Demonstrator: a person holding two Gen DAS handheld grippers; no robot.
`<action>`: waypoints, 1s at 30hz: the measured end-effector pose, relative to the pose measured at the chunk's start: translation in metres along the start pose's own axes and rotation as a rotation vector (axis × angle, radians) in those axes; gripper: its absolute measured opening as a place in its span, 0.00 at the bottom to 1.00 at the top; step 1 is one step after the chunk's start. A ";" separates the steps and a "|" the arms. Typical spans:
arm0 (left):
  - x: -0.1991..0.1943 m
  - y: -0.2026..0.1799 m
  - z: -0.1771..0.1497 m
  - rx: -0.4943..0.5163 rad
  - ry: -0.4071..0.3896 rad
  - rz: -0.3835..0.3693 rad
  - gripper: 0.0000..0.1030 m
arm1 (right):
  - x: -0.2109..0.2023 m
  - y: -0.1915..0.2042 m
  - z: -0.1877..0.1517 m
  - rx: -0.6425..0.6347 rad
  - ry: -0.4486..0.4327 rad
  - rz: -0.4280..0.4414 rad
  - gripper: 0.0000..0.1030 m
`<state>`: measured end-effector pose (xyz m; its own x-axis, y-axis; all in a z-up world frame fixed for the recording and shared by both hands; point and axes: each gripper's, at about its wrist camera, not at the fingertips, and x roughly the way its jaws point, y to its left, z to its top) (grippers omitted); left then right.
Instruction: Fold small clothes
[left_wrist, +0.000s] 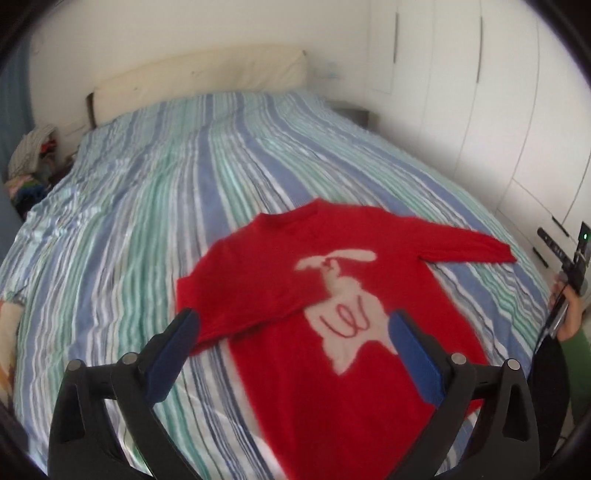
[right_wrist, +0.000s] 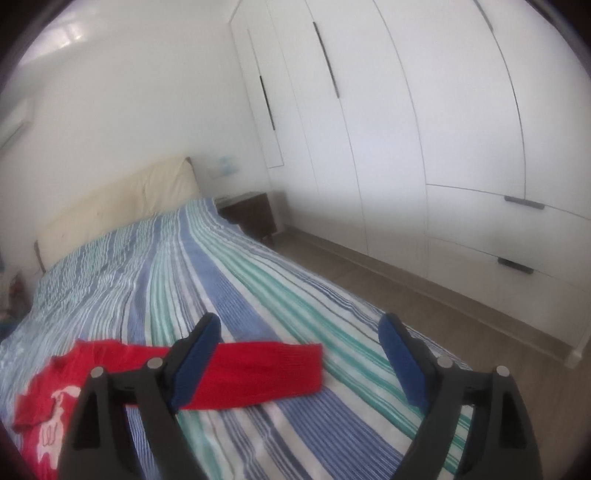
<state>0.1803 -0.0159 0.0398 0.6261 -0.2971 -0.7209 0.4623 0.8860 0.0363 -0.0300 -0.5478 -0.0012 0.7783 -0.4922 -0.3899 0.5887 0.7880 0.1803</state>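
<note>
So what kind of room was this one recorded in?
Most likely a home bedroom: a bed with a striped cover, a cushioned headboard, and white built-in wardrobes along one wall.

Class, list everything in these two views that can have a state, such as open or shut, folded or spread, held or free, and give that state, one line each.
red sweater: lying front up on the bed, not held.
left sleeve: folded in across the chest.
right sleeve: stretched out flat to the side.
left gripper: open, empty, above the sweater.
right gripper: open, empty, over the right sleeve.
wardrobe doors: shut.
striped bedspread: spread over the bed.
</note>
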 end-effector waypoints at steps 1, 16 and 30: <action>0.027 -0.014 0.003 0.075 0.038 0.028 0.99 | 0.003 0.005 -0.002 -0.016 0.008 0.014 0.84; 0.214 -0.023 -0.020 0.205 0.297 0.023 0.51 | 0.031 0.010 -0.015 -0.021 0.123 0.065 0.84; 0.028 0.246 -0.085 -0.821 -0.012 0.429 0.02 | 0.032 0.039 -0.019 -0.135 0.130 0.105 0.84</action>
<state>0.2583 0.2243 -0.0303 0.6497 0.1151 -0.7514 -0.3973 0.8942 -0.2065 0.0136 -0.5259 -0.0235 0.7942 -0.3595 -0.4898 0.4641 0.8793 0.1070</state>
